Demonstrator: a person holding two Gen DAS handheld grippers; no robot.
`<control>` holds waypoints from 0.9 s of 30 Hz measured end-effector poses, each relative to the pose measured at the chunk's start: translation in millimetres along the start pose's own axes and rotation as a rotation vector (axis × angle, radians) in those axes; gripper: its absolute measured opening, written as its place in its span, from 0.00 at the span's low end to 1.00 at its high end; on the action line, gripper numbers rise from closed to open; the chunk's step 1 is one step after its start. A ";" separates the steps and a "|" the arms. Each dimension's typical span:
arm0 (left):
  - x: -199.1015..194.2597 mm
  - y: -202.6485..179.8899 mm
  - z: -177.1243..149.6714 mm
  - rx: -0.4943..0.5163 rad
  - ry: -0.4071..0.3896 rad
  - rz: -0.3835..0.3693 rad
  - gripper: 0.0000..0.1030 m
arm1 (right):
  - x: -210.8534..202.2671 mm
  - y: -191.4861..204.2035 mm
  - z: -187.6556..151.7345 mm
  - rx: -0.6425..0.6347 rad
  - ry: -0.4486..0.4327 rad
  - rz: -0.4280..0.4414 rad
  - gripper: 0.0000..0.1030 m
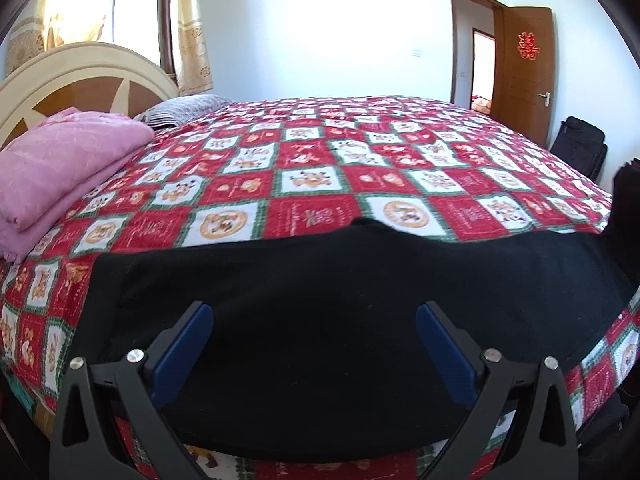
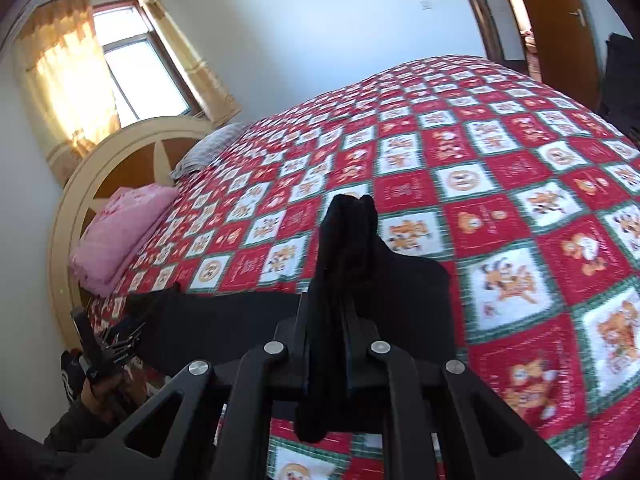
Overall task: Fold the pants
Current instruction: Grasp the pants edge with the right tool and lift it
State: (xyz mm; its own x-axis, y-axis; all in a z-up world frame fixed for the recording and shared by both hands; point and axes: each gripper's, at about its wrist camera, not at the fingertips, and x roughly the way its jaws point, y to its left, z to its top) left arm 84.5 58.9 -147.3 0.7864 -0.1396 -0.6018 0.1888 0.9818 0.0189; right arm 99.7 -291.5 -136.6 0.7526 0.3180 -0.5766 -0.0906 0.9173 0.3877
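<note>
Right wrist view: right gripper (image 2: 347, 240) fingers clamped on bunched black pants (image 2: 352, 224); left gripper (image 1: 314, 312) fingers apart above pants.

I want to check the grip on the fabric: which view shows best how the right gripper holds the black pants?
The right wrist view: the right gripper is shut on a bunched end of the black pants. The left wrist view shows only the pants spread flat, with a raised bit at its right edge.

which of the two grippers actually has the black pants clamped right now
The right gripper: its jaws are shut on a bunched end of the black pants. The left gripper hangs open above the flat fabric, gripping nothing.
</note>
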 end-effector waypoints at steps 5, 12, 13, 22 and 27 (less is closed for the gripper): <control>-4.3 -8.0 3.8 0.010 -0.008 -0.034 1.00 | 28.1 31.5 -5.1 -0.053 0.034 0.020 0.11; -10.0 -26.9 8.1 0.032 -0.016 -0.126 1.00 | 84.1 64.0 -25.9 -0.123 0.111 0.024 0.11; -10.3 -29.4 8.8 0.034 -0.016 -0.138 1.00 | 89.4 65.4 -29.2 -0.125 0.123 0.031 0.11; -2.3 -65.0 15.3 0.049 0.003 -0.262 1.00 | 138.8 83.2 -60.8 -0.194 0.240 0.038 0.15; 5.7 -82.5 24.6 0.032 0.041 -0.340 1.00 | 113.2 79.3 -52.7 -0.157 0.275 0.198 0.38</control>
State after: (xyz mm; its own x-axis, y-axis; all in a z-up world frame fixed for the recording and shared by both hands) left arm 87.9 -26.0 -132.7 0.6511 -0.4521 -0.6097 0.4545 0.8755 -0.1638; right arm 143.4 -170.2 -209.0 0.5087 0.5259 -0.6817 -0.3320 0.8504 0.4082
